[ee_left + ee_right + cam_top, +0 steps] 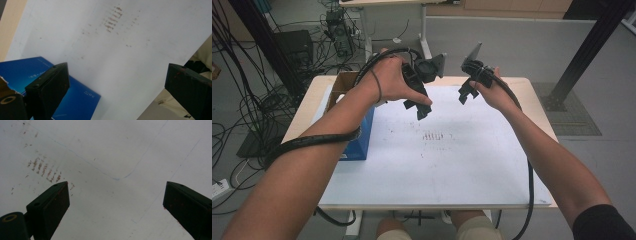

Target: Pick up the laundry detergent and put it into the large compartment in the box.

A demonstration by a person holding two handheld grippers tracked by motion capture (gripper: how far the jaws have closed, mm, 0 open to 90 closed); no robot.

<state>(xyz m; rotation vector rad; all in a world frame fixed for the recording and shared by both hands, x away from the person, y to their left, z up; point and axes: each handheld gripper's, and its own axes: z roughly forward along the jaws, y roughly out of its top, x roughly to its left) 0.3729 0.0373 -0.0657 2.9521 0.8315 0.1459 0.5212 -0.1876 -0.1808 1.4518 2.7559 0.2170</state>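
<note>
My left gripper (pixel 418 108) hangs above the far middle of the white sheet (pixel 437 160), pointing down, its jaws wide apart with nothing between them. In the left gripper view the left gripper (pixel 116 82) frames bare white sheet (pixel 120 55) and a corner of the blue box (pixel 75 100). My right gripper (pixel 467 93) is held a little to the right of it, also open and empty. The right gripper (pixel 115 202) looks down on the white sheet (pixel 112 152) with a faint blue pen line.
A blue box (pixel 359 137) with an open cardboard top (pixel 343 85) stands at the sheet's left edge. Brownish marks (pixel 433 135) stain the sheet's middle. The table (pixel 307 107) is edged by cables on the floor at left and a black frame post (pixel 592 47) at right.
</note>
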